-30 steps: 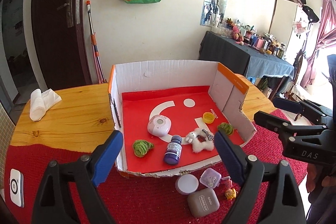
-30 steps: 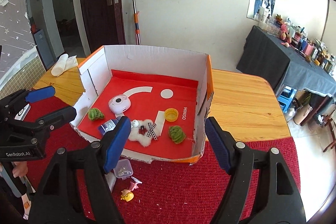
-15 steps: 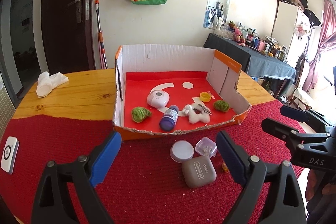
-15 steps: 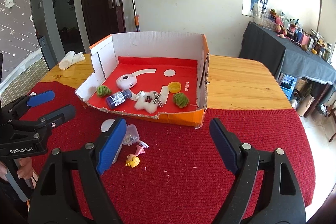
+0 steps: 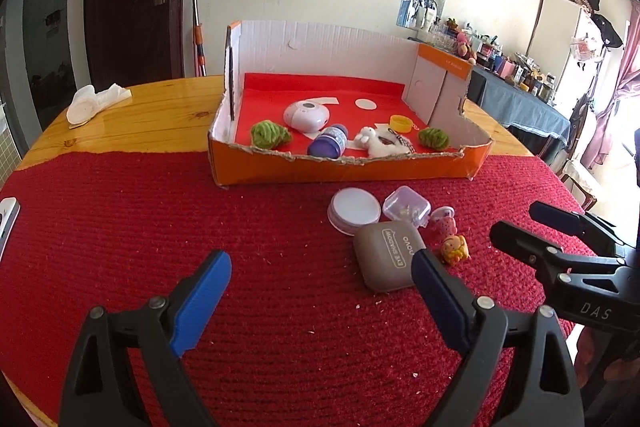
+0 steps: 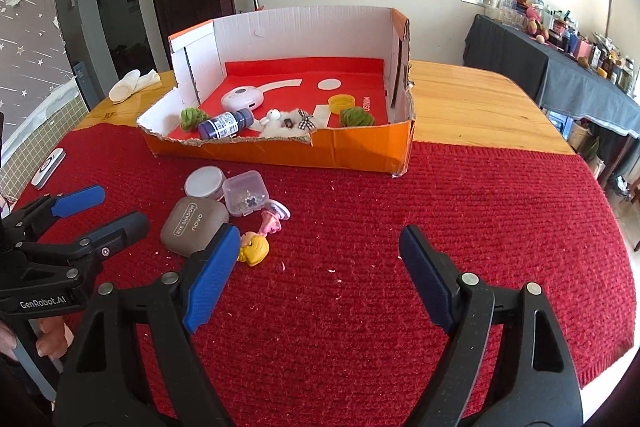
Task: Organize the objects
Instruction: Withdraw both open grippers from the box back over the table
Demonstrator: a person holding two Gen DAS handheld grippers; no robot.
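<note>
Left gripper (image 5: 320,279) at bottom of its own view: jaws wide, nothing between them but red mat (image 5: 160,227). Right gripper (image 6: 314,251) likewise spread wide and empty, low centre of its view.

Loose cluster on the mat, centre-right in the left view, just beyond the left tongs' right pad:
- Eye shadow case (image 5: 388,255), taupe, rounded. Likely hard, smooth, a bit slippery; take it across the short sides.
- Yellow figurine (image 5: 454,249) just right of the case; small, hard, likely to roll. Pinch across the body.
- Pink piece (image 5: 442,223) behind it, too small to tell.
- Clear plastic box (image 5: 406,207) with small bits inside; light, lid may pop, so keep it level.
- Round white-lidded tin (image 5: 354,211), touching or nearly touching the case; grip across its width.

In the right view the same cluster sits left of centre, beside that gripper's left pad.

Farther, upper centre: cardboard box (image 5: 340,169), front wall torn low, already holding several items.
</note>
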